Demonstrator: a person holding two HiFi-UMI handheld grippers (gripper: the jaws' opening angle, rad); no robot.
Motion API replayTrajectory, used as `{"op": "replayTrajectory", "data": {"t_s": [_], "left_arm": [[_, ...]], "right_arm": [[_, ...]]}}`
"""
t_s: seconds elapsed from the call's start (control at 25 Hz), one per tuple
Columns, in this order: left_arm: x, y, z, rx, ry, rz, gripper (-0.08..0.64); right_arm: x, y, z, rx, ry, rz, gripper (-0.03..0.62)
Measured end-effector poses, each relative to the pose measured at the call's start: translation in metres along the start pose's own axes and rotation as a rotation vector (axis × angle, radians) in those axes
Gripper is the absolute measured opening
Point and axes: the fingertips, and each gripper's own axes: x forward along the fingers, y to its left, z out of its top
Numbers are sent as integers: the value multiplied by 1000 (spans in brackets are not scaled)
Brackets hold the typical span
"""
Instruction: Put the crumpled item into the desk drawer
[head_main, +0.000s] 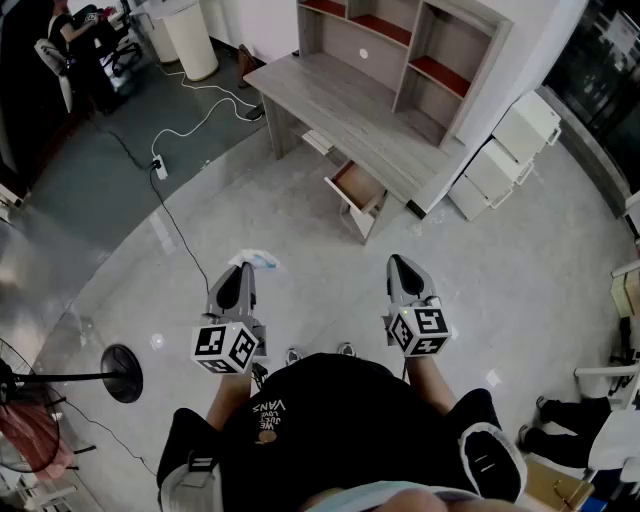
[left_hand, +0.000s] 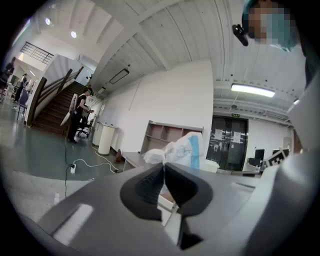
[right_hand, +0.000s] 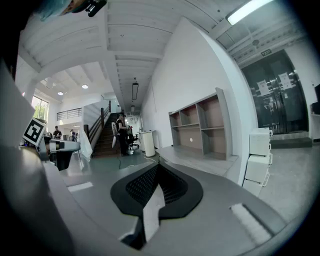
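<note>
Head view, grippers: the left gripper (head_main: 241, 275) and the right gripper (head_main: 398, 268) are held side by side over the pale floor (head_main: 300, 260), both pointing towards the desk.
Head view, crumpled item: the crumpled item (head_main: 257, 261) is a small white wad with a touch of blue at the tip of the left gripper, well apart from the drawer. It is too small here to give a long axis.
Head view, surface: a grey wood desk (head_main: 330, 95) with a shelf unit on it stands against the wall. Its drawer (head_main: 357, 188) is pulled open towards the person.
Head view, room: white cabinets (head_main: 505, 150) stand to the right of the desk, and a white cable (head_main: 195, 115) loops over the darker floor on the left.
Left gripper view, jaws: pinched together on a thin fold of the crumpled item. Only this view shows the bulk bunching above and beyond the jaw tips, leaning right, with a blue strip running upright.
Left gripper view, room: stairs (left_hand: 52, 107) with a person standing near them, and glass doors (left_hand: 227, 145) on the right.
Right gripper view, jaws: pressed together with nothing between them, facing the desk's shelves and the white cabinets.
</note>
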Motion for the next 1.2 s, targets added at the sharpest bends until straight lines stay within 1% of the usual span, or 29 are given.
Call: {"op": "replayTrajectory", "data": {"t_s": [0.16,0.44,0.64,0.84,1.0,1.2], "left_arm": [[7,-19,-6,4,-6,8,61],[16,-38,-13,6,-7,37,60],[25,-46,-24,4,-4,52,61],[41,-42,-36,-10,29,44,61],[69,-31,-39,-28,42,12,61],[110,-8,-41,-29,96,-67,60]], "right_arm": [[-3,-14,-1,15,-8,24,2],[-6,-27,7,40,-63,106,3],[-2,-39,0,54,-43,132,5],[8,-37,-5,50,-22,151,20],[29,-38,-10,64,-1,126,20],[59,-33,-10,84,15,46,20]]}}
